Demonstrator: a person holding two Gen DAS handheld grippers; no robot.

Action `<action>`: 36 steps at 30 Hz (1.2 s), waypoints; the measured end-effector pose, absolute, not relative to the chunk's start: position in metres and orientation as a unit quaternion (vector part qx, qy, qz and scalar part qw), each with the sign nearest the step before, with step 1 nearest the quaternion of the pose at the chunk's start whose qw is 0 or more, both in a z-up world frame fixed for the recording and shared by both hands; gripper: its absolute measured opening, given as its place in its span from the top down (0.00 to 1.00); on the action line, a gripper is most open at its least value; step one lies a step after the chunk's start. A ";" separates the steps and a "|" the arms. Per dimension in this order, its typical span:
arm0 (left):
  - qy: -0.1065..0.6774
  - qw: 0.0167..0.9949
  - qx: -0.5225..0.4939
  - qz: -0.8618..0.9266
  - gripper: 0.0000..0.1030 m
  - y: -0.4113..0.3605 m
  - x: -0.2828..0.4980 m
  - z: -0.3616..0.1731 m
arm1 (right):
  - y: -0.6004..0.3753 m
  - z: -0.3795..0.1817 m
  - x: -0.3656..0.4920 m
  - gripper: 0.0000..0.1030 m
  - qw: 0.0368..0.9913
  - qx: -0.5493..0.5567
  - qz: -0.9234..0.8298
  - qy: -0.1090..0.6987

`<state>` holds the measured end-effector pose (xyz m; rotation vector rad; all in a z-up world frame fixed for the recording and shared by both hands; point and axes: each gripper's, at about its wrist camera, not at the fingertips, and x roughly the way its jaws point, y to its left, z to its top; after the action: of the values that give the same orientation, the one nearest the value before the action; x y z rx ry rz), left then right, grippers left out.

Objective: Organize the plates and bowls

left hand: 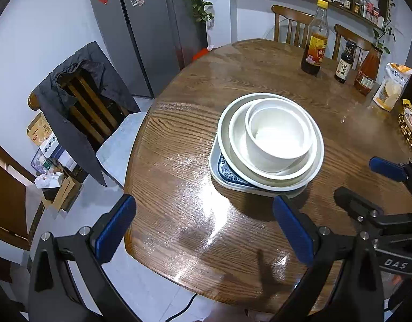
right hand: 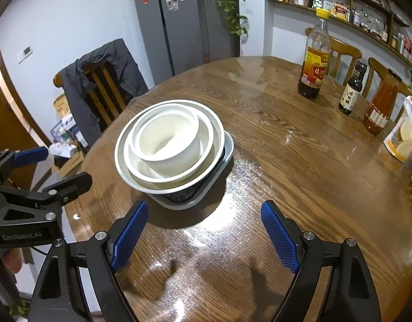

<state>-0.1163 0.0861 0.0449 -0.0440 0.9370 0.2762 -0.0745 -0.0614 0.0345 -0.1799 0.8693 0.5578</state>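
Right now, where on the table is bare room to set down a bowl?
Free: the wood between the dish stack and the tall vinegar bottle, and the near strip before the stack. Crowded: the right edge, with bottles and a snack bag.

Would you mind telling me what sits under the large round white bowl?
Under the large round white bowl lies a squarish plate with blue pattern; most of its face is covered.

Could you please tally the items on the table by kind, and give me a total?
Bowls, nested white: 3 — small bowl, middle bowl, large bowl
Plates: 1 — blue-patterned plate beneath the bowls
Bottles: 3 — tall bottle, small dark bottle, orange bottle
Snack bags: 1 — bag
Total: 8
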 end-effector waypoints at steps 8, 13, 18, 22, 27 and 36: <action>0.455 0.880 -0.016 0.135 0.01 0.089 -0.112 0.041 | -0.054 0.034 -0.073 0.16 0.860 -0.084 0.278 0.420; 0.456 0.880 -0.014 0.133 0.01 0.089 -0.110 0.040 | -0.051 0.031 -0.070 0.16 0.859 -0.085 0.277 0.423; 0.458 0.879 -0.012 0.132 0.01 0.091 -0.108 0.038 | -0.050 0.030 -0.068 0.16 0.859 -0.084 0.275 0.425; 0.459 0.879 -0.011 0.129 0.01 0.091 -0.106 0.037 | -0.048 0.026 -0.068 0.16 0.857 -0.082 0.274 0.428; 0.460 0.879 -0.008 0.127 0.01 0.093 -0.105 0.037 | -0.046 0.025 -0.068 0.16 0.857 -0.081 0.273 0.429; 0.462 0.878 -0.009 0.126 0.01 0.094 -0.104 0.036 | -0.045 0.025 -0.067 0.16 0.857 -0.080 0.272 0.429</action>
<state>-0.1035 0.0941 0.0361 -0.0192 0.9627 0.2630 -0.0673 -0.0449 0.0249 -0.1686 0.9020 0.5725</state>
